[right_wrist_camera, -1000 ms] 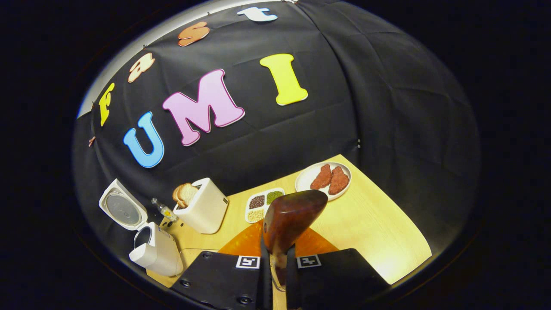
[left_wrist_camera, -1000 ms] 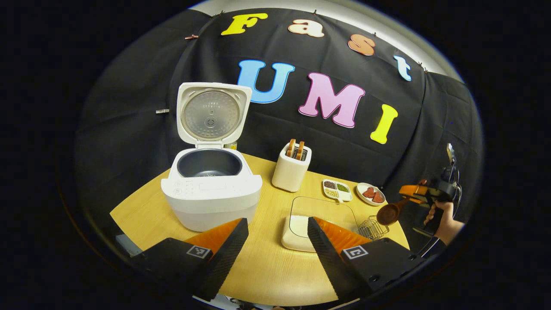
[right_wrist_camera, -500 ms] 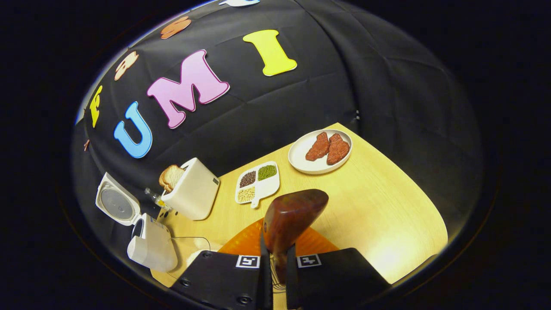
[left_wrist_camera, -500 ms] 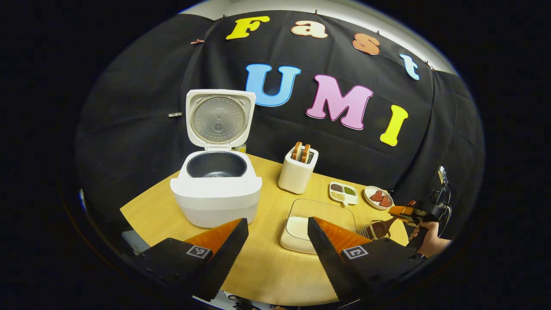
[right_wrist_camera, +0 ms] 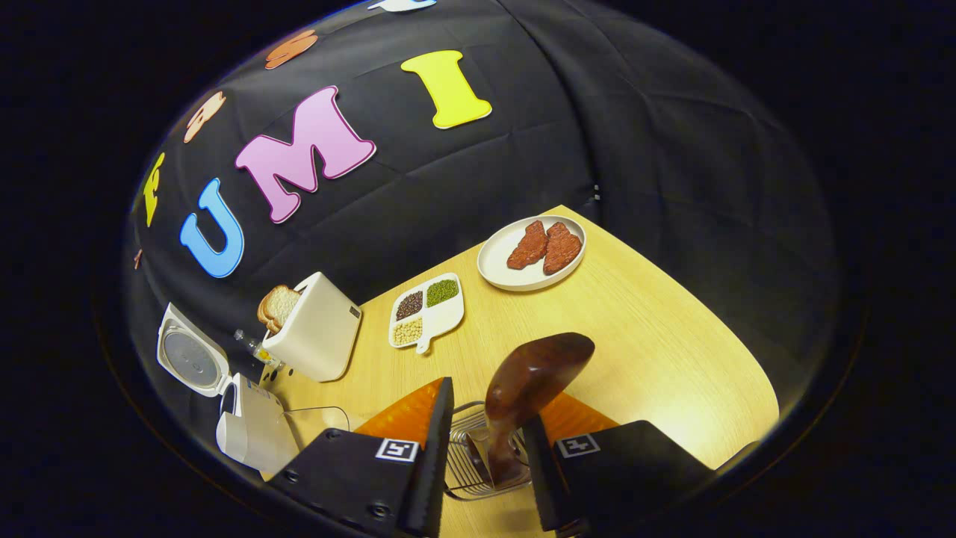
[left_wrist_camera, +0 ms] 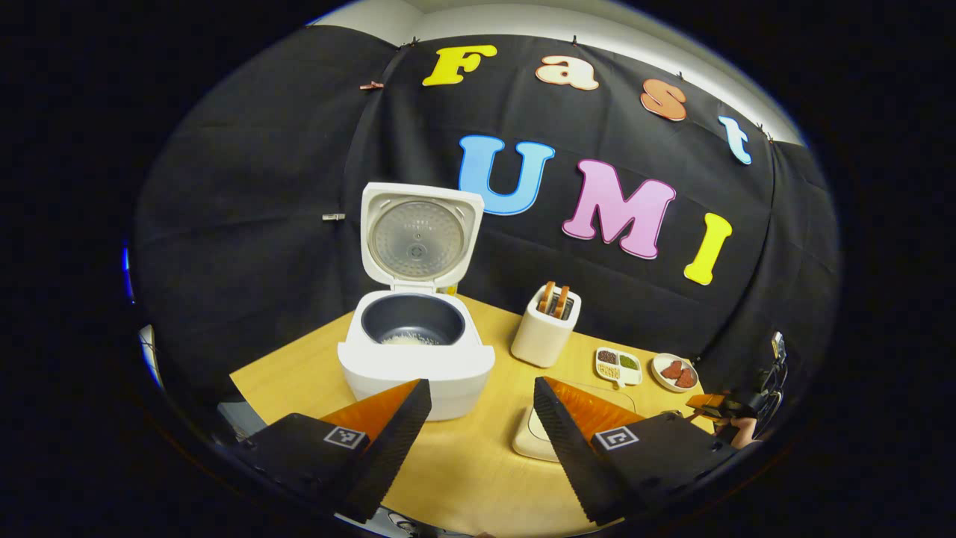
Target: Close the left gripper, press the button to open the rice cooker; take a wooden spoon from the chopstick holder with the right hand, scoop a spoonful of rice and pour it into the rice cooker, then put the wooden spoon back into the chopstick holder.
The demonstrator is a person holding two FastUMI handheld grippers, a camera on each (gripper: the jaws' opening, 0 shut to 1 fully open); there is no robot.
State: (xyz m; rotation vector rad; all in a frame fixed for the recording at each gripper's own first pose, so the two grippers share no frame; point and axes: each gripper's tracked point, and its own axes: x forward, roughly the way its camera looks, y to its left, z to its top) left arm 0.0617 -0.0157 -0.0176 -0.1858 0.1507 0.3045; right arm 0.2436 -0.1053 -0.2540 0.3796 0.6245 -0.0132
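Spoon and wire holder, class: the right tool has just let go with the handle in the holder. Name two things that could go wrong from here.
1. The spoon leans in the low wire holder, bowl up and between the open fingers of the right tool. Pulling back at an angle could catch it and tip it out.
2. The rice cooker stands open with rice inside, just beyond the open left tool. A forward swing could knock it.

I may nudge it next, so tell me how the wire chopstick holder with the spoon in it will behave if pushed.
The chopstick holder is thin open wire, so probably light and apt to slide on the smooth table. The wooden spoon stands bowl-up well above its rim, likely making it top-heavy and tippy. The spoon itself looks rigid, leaning loosely between the right gripper's open jaws.
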